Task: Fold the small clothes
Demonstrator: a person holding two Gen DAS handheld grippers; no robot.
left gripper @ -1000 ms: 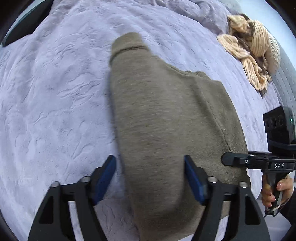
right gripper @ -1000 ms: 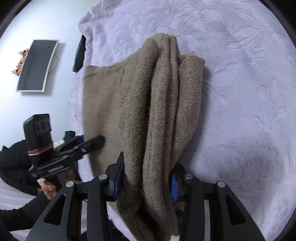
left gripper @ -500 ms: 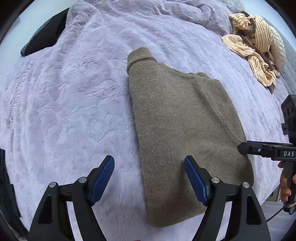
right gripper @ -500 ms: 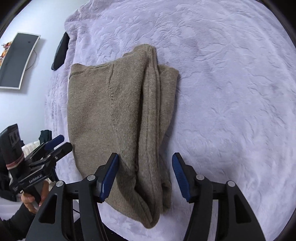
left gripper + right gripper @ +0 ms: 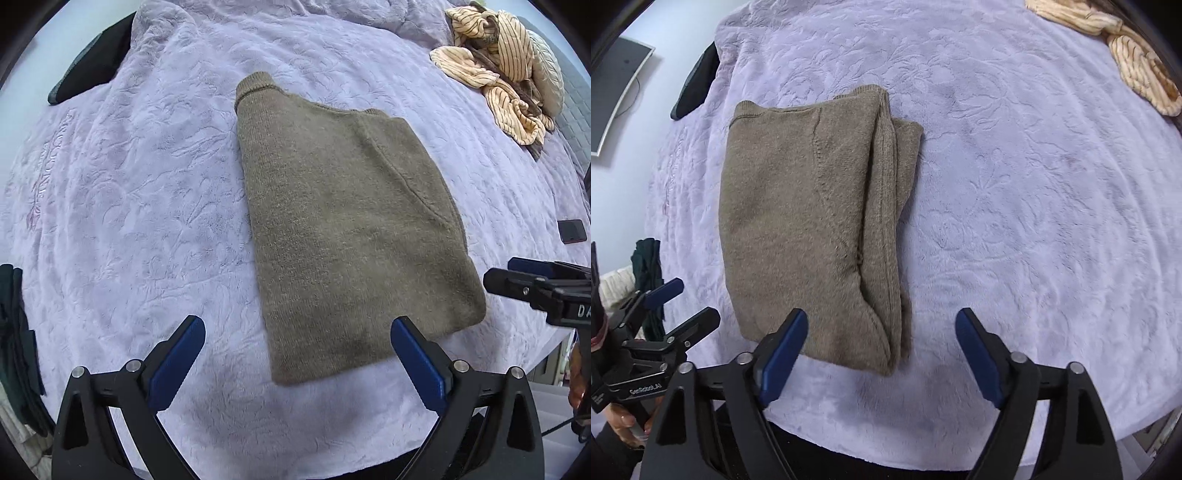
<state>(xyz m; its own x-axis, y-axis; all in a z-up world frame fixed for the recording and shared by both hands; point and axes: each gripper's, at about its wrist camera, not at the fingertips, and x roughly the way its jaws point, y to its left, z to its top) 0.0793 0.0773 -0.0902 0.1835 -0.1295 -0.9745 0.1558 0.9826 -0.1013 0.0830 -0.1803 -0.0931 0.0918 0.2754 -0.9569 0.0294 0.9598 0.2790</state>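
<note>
A folded olive-brown knitted sweater point(image 5: 343, 229) lies flat on the lilac bedspread point(image 5: 129, 184); its collar points away in the left wrist view. In the right wrist view the sweater point(image 5: 812, 221) shows stacked folded layers along its right edge. My left gripper point(image 5: 297, 336) is open and empty, raised above the sweater's near edge. My right gripper point(image 5: 881, 332) is open and empty, raised above the sweater's near right corner. Each gripper also shows at the edge of the other's view: the right one point(image 5: 535, 284), the left one point(image 5: 670, 310).
A crumpled cream striped garment point(image 5: 498, 66) lies at the far right of the bed, also in the right wrist view point(image 5: 1137, 59). A dark object point(image 5: 92, 70) lies at the far left edge. Dark folded clothes point(image 5: 14, 332) sit at the near left. A small dark phone-like item point(image 5: 571, 230) lies right.
My right gripper has opened and let go of the sweater's folded edge. Both grippers have pulled back and up from the sweater, which now lies flat.
</note>
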